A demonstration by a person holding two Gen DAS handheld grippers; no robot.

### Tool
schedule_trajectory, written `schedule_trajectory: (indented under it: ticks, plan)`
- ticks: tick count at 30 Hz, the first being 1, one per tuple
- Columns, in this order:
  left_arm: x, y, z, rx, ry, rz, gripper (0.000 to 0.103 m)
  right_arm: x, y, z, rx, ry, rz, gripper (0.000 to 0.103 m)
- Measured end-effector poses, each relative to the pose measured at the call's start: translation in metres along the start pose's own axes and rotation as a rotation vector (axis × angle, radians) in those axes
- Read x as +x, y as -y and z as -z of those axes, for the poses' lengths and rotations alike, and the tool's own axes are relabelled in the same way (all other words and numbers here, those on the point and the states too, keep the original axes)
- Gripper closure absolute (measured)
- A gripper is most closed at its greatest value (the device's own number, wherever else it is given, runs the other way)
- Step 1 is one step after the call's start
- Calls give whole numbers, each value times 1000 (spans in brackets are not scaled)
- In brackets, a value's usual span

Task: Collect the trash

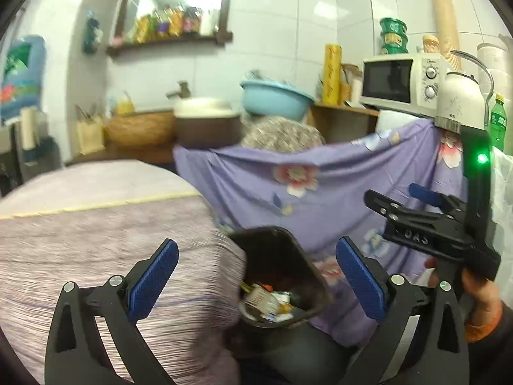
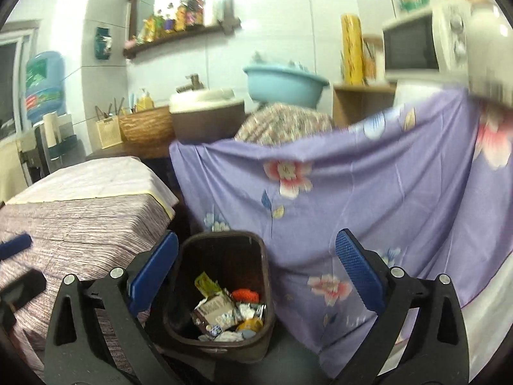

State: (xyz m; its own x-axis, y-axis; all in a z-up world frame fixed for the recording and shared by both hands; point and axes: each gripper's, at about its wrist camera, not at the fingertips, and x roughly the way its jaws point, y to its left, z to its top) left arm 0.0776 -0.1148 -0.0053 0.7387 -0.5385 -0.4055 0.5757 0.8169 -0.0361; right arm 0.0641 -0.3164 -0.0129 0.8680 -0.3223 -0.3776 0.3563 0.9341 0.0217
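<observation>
Right wrist view: bin (image 2: 221, 292) stands on the floor, holding trash (image 2: 224, 314) of wrappers and packets, between a striped bed (image 2: 80, 218) and a purple flowered cloth (image 2: 368, 192). Right tongs (image 2: 256, 272) gape wide, nothing between the pads. Left tongs (image 1: 256, 276) likewise gape wide and empty above the bin (image 1: 279, 272). Behind sit a blue basin (image 2: 285, 85) and microwave (image 2: 416, 45).

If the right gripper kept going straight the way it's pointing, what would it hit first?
Probably the purple floral cloth hanging ahead; the open right gripper points over the dark brown plastic trash bin, though depth is unclear.
</observation>
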Motion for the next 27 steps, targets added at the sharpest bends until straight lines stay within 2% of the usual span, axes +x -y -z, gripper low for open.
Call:
schedule_trajectory:
  ticks: [3,5,9,14,20,27]
  plan:
    - [-18,-10,1,-2,28,-46,5,-23,-18,4,-51,103,-10,6]
    - [-31,-16,3,-13,50,-74,5,-38,-25,7,-54,142,-23,6]
    - [-54,-23,7,-37,107,-145,5,-60,-36,11,-46,160,-85,6]
    - [-81,-30,11,-60,173,-225,5,-84,-53,20,-73,200,-114,6]
    - [-99,-40,19,-142,194,-230,5,-107,-65,30,-81,194,-178,6]
    - [-106,-45,27,-190,192,-245,5,-122,-70,36,-104,207,-187,6]
